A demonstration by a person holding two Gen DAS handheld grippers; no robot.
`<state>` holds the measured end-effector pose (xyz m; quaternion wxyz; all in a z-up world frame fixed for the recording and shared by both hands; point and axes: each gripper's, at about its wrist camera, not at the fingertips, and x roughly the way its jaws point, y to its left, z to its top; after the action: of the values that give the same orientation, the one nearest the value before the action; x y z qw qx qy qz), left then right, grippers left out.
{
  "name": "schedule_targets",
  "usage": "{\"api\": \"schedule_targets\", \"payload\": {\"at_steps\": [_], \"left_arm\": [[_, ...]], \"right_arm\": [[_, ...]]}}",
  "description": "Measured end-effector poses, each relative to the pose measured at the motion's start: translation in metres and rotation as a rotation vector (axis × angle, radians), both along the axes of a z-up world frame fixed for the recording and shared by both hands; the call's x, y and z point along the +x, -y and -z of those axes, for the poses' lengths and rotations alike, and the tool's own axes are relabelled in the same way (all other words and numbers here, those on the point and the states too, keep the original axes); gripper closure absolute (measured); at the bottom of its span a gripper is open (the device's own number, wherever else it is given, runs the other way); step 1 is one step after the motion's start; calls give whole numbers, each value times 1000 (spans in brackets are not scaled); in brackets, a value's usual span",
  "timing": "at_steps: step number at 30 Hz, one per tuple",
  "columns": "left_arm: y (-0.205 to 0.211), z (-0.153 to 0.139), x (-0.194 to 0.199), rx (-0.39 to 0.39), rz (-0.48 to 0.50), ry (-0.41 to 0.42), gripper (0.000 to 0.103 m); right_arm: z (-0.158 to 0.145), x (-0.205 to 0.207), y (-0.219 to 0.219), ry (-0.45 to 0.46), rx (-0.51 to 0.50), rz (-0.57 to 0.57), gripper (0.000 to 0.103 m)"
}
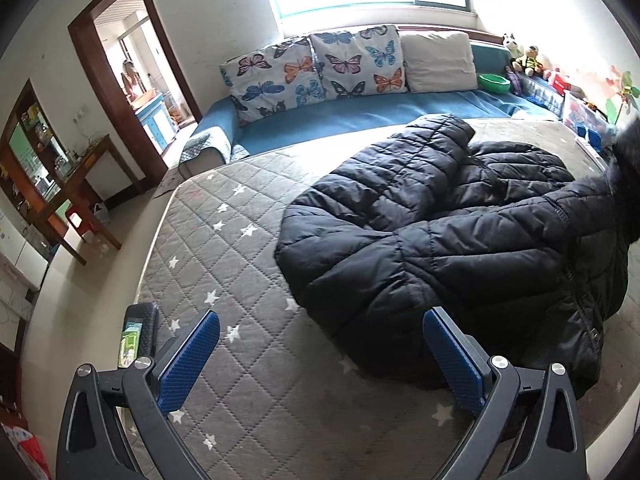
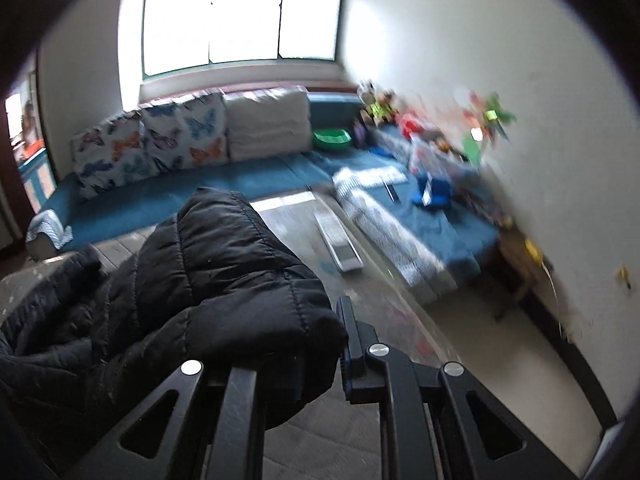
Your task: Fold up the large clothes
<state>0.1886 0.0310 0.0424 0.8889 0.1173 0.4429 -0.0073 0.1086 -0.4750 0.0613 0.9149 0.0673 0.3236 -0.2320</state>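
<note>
Jacket: a black puffer jacket (image 1: 440, 236) lies crumpled on the grey star-print mattress (image 1: 224, 240), one sleeve thrown back toward the blue sofa (image 1: 340, 116)
Left gripper: the left gripper (image 1: 320, 344) hangs over the mattress just beside the jacket's near hem, jaws spread wide, nothing between the blue pads
Right gripper: the right gripper (image 2: 320, 344) is lifted, jaws pinching a padded fold of the jacket (image 2: 224, 272)
Behind: butterfly cushions (image 1: 316, 68) along the sofa back, under the window (image 2: 240, 20)
</note>
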Motion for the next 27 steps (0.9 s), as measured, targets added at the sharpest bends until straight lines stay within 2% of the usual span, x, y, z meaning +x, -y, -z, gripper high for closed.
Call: {"api": "schedule_targets", "payload": {"at_steps": [2,4,5,6,7,11,15,17,19,22,24,27], "left_arm": [[5,0,-1,6,14,3,0],[11,0,-4,12,34,3,0],[13,1,-5,16,44,1,0],[16,2,-6,22,56,0,0],[19,3,-7,27,66,-1,0],[28,12,-9,-5,97,-43,0],[38,31,-20,-89,144,-119,0],[40,44,-26,-103,145,-155,0],[38,55,-29,-104,127,-167,0],[23,62,-30,-128,78,-172,0],[8,62,-29,-164,20,-161,0],[-14,58,-24,-231,-48,-145,0]], "right_arm": [[24,-4,14,-43,66,24,87],[46,-10,23,-102,97,37,82],[64,-12,23,-167,73,33,78],[70,-14,21,-182,27,-4,77],[86,-18,17,-235,1,-22,77],[113,-39,11,-311,4,-71,77],[108,-73,4,-281,-1,-95,77],[102,-82,-9,-258,9,-144,76],[97,-93,-26,-241,21,-222,74],[90,-99,-57,-215,42,-372,62],[86,-100,-87,-203,71,-505,53],[84,-101,-130,-201,59,-677,45]]}}
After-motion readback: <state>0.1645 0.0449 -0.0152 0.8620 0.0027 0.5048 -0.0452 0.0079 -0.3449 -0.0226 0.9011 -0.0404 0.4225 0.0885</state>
